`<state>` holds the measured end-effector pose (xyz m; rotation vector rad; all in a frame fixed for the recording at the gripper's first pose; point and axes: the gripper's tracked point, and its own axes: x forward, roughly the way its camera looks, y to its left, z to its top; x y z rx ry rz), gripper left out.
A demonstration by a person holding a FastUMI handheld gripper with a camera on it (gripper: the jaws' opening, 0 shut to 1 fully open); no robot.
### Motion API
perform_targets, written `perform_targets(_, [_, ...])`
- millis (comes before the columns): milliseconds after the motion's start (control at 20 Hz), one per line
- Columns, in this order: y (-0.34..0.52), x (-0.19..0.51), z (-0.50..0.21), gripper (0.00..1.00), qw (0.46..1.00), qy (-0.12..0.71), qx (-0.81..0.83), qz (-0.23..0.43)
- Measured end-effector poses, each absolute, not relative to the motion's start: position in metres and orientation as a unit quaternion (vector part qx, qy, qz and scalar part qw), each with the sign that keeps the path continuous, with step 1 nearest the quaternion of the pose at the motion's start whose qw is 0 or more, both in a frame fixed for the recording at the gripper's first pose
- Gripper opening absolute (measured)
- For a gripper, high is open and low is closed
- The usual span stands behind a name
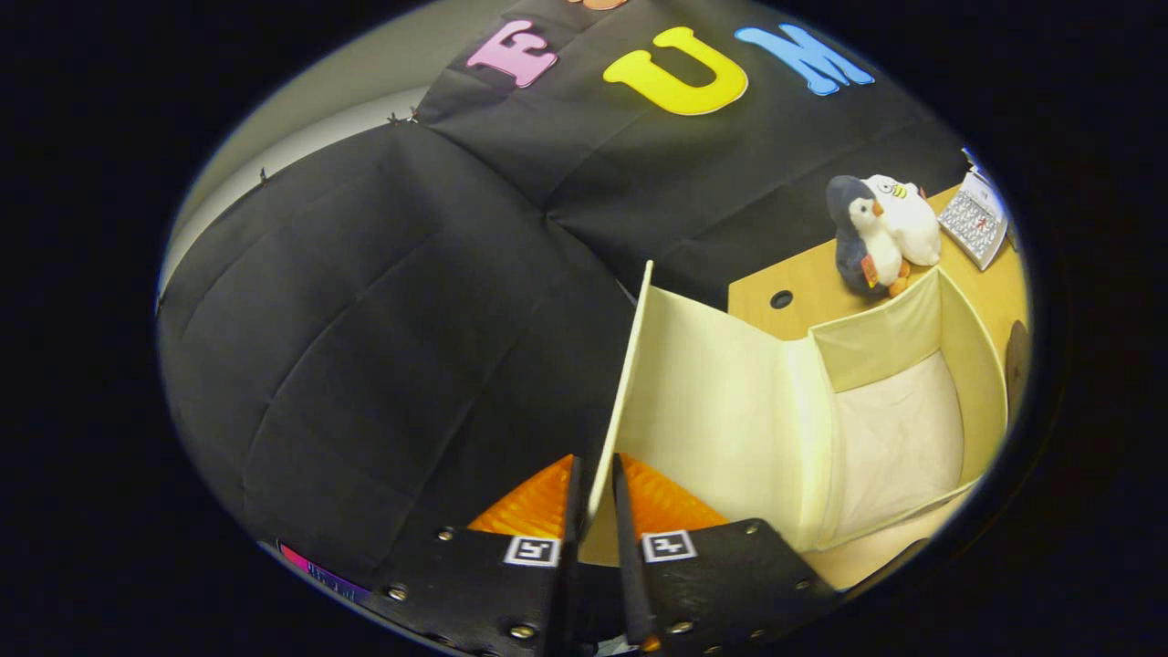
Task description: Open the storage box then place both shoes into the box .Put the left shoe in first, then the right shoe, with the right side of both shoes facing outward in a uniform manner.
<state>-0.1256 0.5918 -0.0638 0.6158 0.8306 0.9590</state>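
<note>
Storage box and its raised lid: matt cream fabric. Beyond the fingers, desk: smooth wood laminate; penguin toy: soft plush.

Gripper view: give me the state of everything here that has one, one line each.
Gripper: fingers shut on the lid's edge.
Lid: lifted, standing nearly upright, pinched between the fingers.
Box: open, empty inside, no shoe in it.
Penguin toy: upright on the table beyond the box.
Calculator: lying beside the penguin toy.
</note>
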Motion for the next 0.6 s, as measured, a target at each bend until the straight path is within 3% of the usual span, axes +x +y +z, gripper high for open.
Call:
perform_targets(50, [0.594, -0.126, -0.062, 0.5, 0.763, 0.377, 0.279, 0.445])
perform_targets(200, [0.589, -0.123, -0.064, 0.98, 0.777, 0.361, 0.252, 0.45])
perform_targets(600, [0.501, -0.07, -0.05, 0.97, 0.849, 0.264, 0.18, 0.422])
